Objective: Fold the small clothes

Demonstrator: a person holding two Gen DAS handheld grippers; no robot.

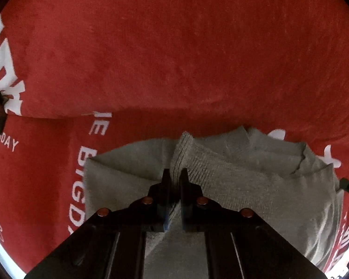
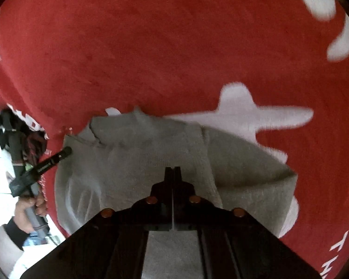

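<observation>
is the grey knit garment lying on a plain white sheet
No, the grey knit garment lies on a red cloth with white lettering.

Folded garment [image 1: 255,186] lying on the printed cloth [image 1: 174,58], left gripper [image 1: 175,174] above its ribbed fold, right gripper [image 2: 173,172] over its middle

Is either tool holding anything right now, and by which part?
The left tool pinches a raised ribbed fold of the grey garment. The right tool is shut above it; a grip cannot be told.
</observation>
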